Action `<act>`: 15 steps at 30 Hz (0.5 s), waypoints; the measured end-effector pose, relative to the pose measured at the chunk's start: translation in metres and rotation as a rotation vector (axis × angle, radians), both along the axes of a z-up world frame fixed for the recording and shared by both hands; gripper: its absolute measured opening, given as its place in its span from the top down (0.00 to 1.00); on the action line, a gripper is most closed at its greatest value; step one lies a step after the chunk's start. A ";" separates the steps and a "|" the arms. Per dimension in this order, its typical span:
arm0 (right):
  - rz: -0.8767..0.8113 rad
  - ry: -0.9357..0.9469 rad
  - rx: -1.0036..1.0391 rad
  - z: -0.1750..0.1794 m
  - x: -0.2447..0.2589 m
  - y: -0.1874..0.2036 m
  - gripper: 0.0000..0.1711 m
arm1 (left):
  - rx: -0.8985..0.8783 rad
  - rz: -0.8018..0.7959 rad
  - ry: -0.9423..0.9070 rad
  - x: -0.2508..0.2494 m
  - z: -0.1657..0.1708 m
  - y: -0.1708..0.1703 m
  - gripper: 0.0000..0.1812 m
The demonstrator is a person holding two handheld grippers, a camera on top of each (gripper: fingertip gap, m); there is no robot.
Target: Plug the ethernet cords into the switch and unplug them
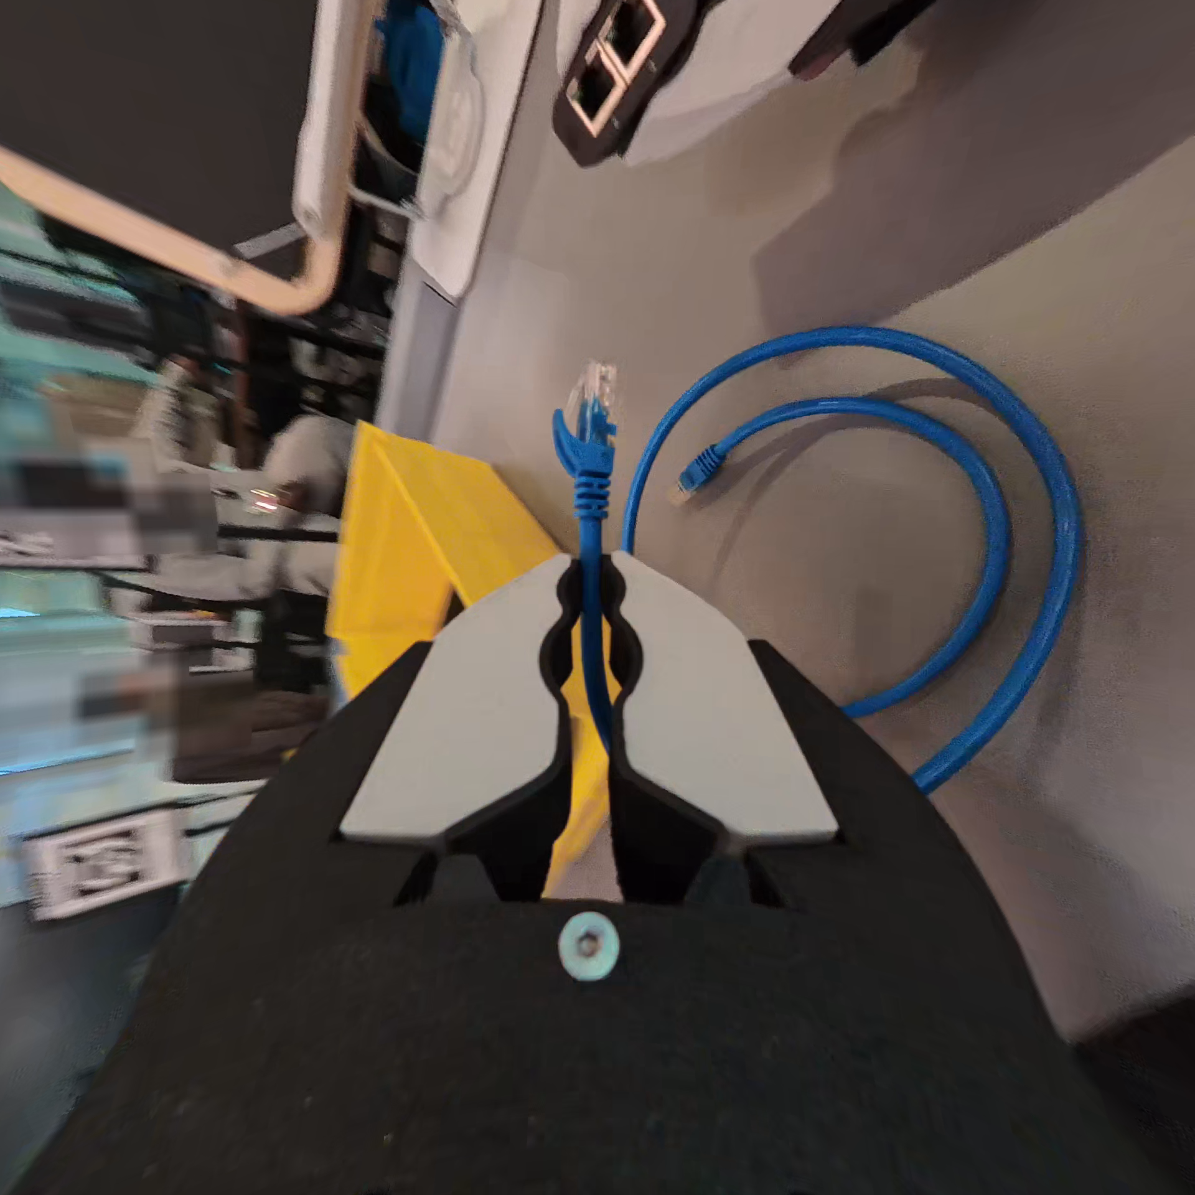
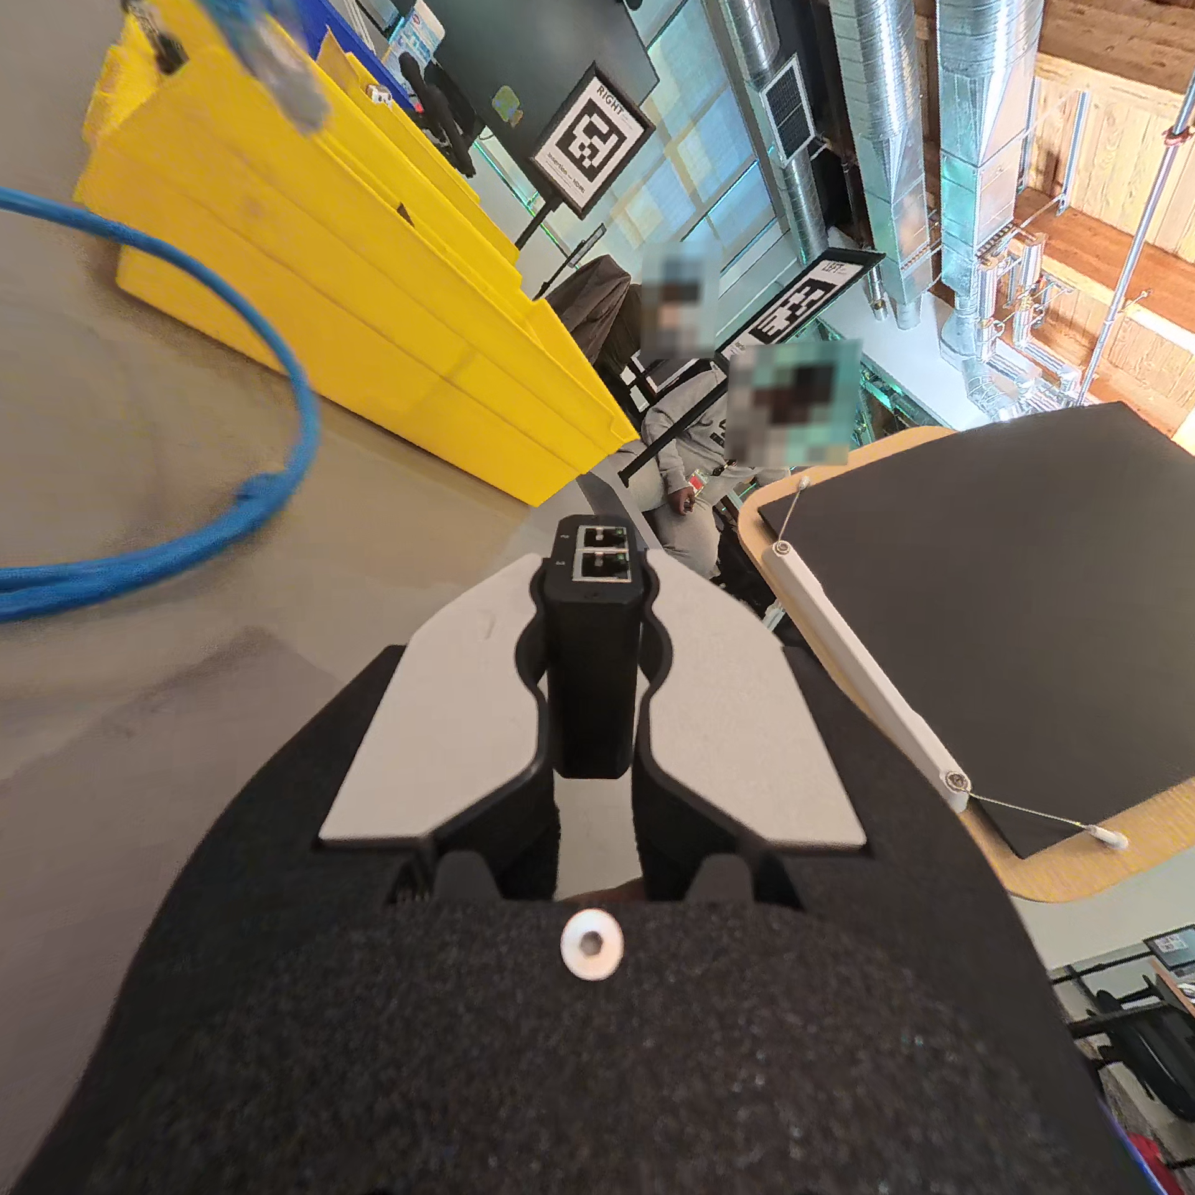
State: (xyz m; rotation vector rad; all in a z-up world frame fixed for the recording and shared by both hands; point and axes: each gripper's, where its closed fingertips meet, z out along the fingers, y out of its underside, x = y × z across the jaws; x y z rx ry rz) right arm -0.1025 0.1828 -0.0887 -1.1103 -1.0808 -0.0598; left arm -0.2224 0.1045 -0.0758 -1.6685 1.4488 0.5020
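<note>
My left gripper (image 1: pixel 592 562) is shut on a blue ethernet cord (image 1: pixel 1028 537), pinching it just behind its clear plug (image 1: pixel 592 414), which sticks out beyond the fingertips. The rest of the cord curls on the table at the right, its other plug (image 1: pixel 695 475) lying loose. My right gripper (image 2: pixel 593 569) is shut on a black switch (image 2: pixel 592 653) with two empty ports (image 2: pixel 604 556) facing forward. The switch also shows in the left wrist view (image 1: pixel 611 71), at the top. The cord loops at the left of the right wrist view (image 2: pixel 284 401), with its held plug blurred at the top left (image 2: pixel 284 84).
Yellow bins (image 2: pixel 362 291) stand along the table's far side and show in the left wrist view (image 1: pixel 414 537). A black panel with a wooden rim (image 2: pixel 1009 608) lies to the right. A seated person (image 2: pixel 685 440) is beyond the beige table (image 1: pixel 840 582). The tips of one gripper are about 15 centimeters away from the tips of the other.
</note>
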 end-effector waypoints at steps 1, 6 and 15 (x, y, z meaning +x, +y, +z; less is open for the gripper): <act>0.002 -0.006 0.011 0.000 -0.001 -0.001 0.86 | 0.059 -0.027 0.064 0.006 0.005 0.008 0.97; -0.028 -0.074 0.100 0.001 -0.005 -0.005 0.86 | 0.160 -0.141 0.216 0.048 -0.003 0.024 0.97; -0.021 -0.142 0.152 -0.004 -0.015 -0.011 0.86 | 0.221 -0.173 0.292 0.068 -0.007 0.040 0.97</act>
